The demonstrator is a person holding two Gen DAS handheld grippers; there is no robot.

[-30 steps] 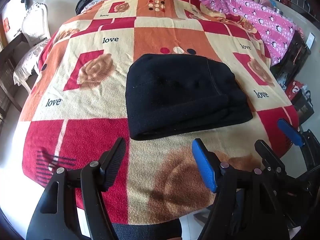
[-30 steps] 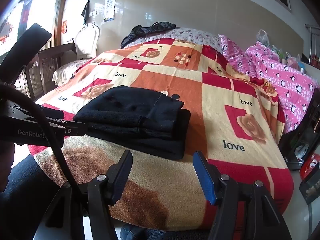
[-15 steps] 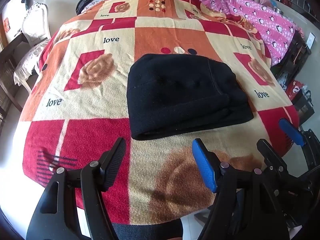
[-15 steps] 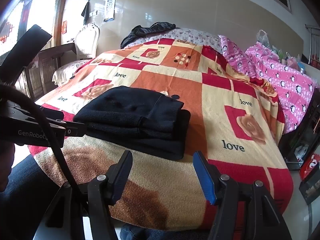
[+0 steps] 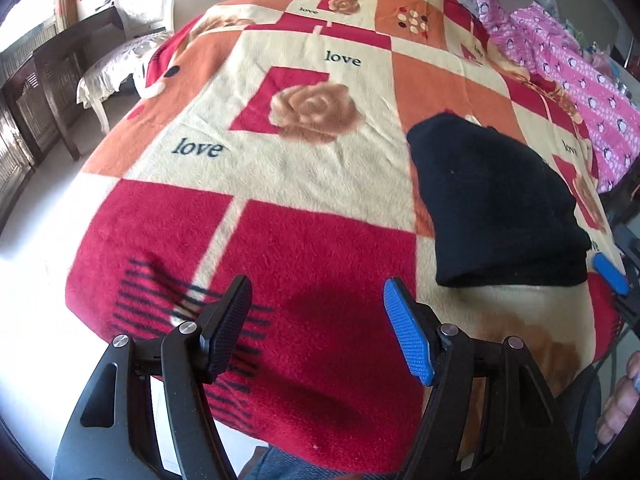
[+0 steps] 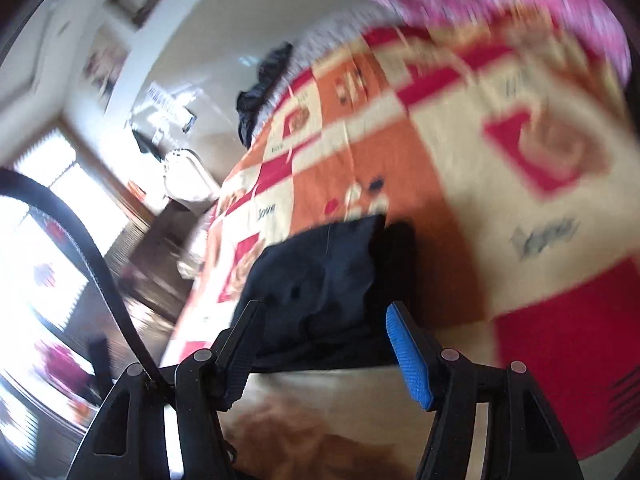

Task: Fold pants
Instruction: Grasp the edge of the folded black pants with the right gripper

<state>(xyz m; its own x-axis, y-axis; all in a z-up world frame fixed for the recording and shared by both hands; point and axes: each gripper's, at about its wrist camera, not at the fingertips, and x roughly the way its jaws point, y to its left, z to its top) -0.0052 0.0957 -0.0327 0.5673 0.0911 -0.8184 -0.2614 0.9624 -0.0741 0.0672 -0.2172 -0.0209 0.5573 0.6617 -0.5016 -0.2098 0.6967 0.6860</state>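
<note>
Folded black pants (image 5: 496,204) lie in a compact stack on a patchwork blanket (image 5: 304,184) covering a bed, toward its right side and near the front edge. The left claw (image 5: 316,332), fingers spread wide and gripping nothing, hangs over the blanket's red front corner, well left of the pants. Only this view shows the white chair (image 5: 132,32) beside the bed's left edge, pink bedding (image 5: 580,76) along the right, and the blue fingertip of the right claw (image 5: 610,268) just beside the pants. The right wrist view, tilted and blurred, shows the pants (image 6: 320,280) close ahead of the right claw (image 6: 324,352), its fingers also spread and empty, with a black cable (image 6: 88,256) at left.
</note>
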